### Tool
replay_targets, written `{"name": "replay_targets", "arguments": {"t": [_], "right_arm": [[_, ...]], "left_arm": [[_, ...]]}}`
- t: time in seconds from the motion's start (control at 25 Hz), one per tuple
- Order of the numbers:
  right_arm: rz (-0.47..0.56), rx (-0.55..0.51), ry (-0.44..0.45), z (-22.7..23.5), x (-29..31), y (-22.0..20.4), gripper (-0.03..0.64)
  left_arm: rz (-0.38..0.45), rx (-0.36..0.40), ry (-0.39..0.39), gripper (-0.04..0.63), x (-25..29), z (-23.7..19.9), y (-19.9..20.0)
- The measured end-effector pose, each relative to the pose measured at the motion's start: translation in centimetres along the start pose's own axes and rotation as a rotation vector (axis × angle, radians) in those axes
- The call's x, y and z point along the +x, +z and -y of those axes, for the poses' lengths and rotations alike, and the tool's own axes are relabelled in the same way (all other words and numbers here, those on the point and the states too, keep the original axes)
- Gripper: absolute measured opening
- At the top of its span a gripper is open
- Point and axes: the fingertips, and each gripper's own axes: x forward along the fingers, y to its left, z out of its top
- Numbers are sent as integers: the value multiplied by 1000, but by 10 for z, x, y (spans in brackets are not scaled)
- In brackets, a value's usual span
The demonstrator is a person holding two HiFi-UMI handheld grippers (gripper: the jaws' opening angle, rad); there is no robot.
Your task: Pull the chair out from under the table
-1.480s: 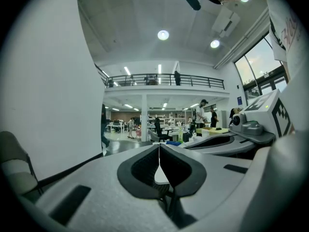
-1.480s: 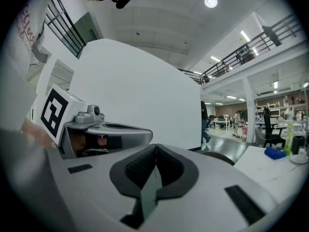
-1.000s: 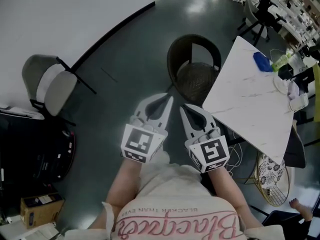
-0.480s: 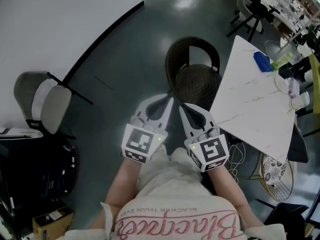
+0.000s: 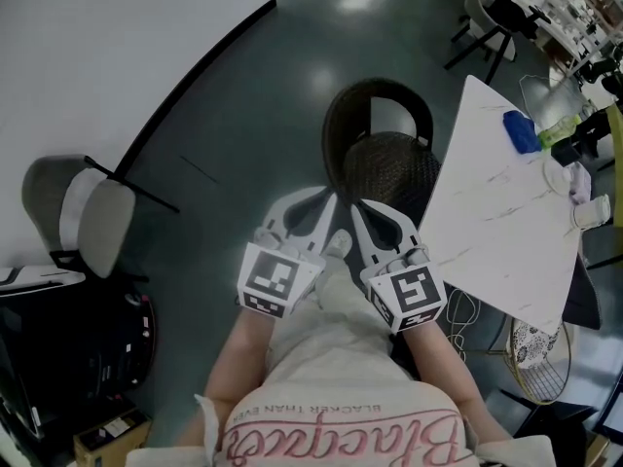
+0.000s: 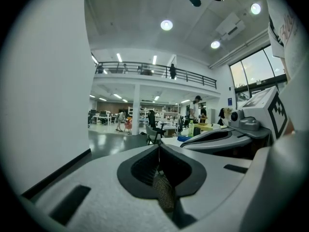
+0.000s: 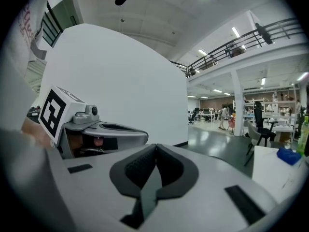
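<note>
Beyond both jaws I see the dark floor (image 5: pixel 243 95) running up to a white wall (image 5: pixel 117 27). The white marble surface (image 5: pixel 506 212) lies to the right of my right gripper (image 5: pixel 355 206), its near edge close beside it. The chair (image 5: pixel 384 159) (dark, woven) stands just ahead of the jaw tips, with the right edge of its seat tucked beneath the surface. A grey chair (image 5: pixel 83 217) sits well off to the left of my left gripper (image 5: pixel 332 197). Both grippers point towards the chair side by side, and each pair of jaws is clenched tight on nothing. A small blue item (image 5: pixel 521 132) lies on the surface, far ahead and to the right.
</note>
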Motion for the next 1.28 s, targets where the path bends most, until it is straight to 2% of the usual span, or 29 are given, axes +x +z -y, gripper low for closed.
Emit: {"name": "replay_targets", "arguments": {"t": [0.28,0.48,0.72,0.76,0.84,0.92,1.08,1.28], "right_arm": [[6,46,-10,64,65,13,2],[-9,69,-33,118,104,18,2],[-47,120,-95,186,131,12,2],[-52,130,-105,195,134,10,2],[-62,150,-120,210,139,4,2],[-76,171,-135,220,143,-5,2],[-108,190,-148,230,154,-16,2],[-148,172,-171,248,179,-28,2]], "left_arm": [[-58,17,-39,6,77,-43,-1],[-74,-28,-44,6,137,-79,3],[-172,-75,-88,11,202,-106,-9],[-183,-78,-94,35,212,-109,-11],[-210,-70,-94,149,231,-113,-18],[-246,-59,-95,199,246,-118,-29],[-314,-92,-111,202,269,-132,-55],[-418,-90,-141,202,293,-159,-93]]}}
